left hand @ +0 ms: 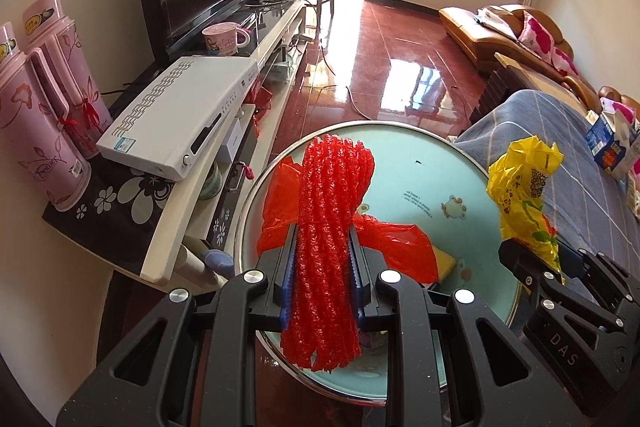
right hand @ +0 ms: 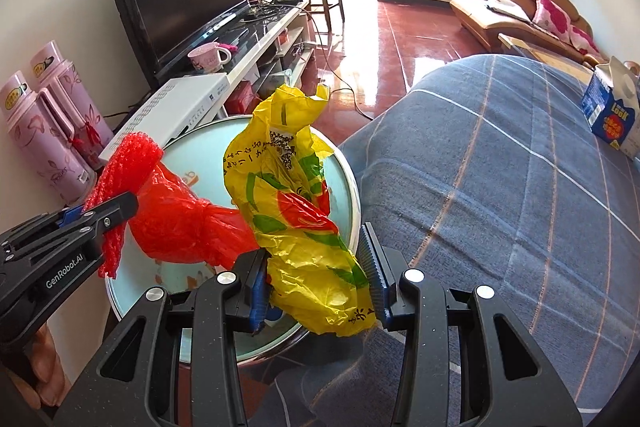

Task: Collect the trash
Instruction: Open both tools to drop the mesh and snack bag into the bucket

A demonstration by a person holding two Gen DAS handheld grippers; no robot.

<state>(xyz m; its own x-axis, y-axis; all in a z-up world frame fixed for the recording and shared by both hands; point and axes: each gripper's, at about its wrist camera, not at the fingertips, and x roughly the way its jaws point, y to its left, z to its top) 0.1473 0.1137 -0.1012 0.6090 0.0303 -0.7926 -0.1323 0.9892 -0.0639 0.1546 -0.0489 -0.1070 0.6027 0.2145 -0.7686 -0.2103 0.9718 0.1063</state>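
Sunlit living room with a glossy red floor fills the left wrist view, a round pale-blue glass-topped table [left hand: 420,179] below. The left gripper [left hand: 323,267] is clamped narrowly on a bundle of red foam netting [left hand: 332,227], red plastic film trailing behind it. At right, the right gripper [left hand: 538,259] carries a crumpled yellow plastic bag [left hand: 520,195].

From the right wrist view, that yellow bag [right hand: 296,211] sits pinched between the right gripper [right hand: 320,291] pads, above the table edge beside a blue checked cover [right hand: 500,187]. Both pieces seem collected; no bin shows, so disposal is apparently left.
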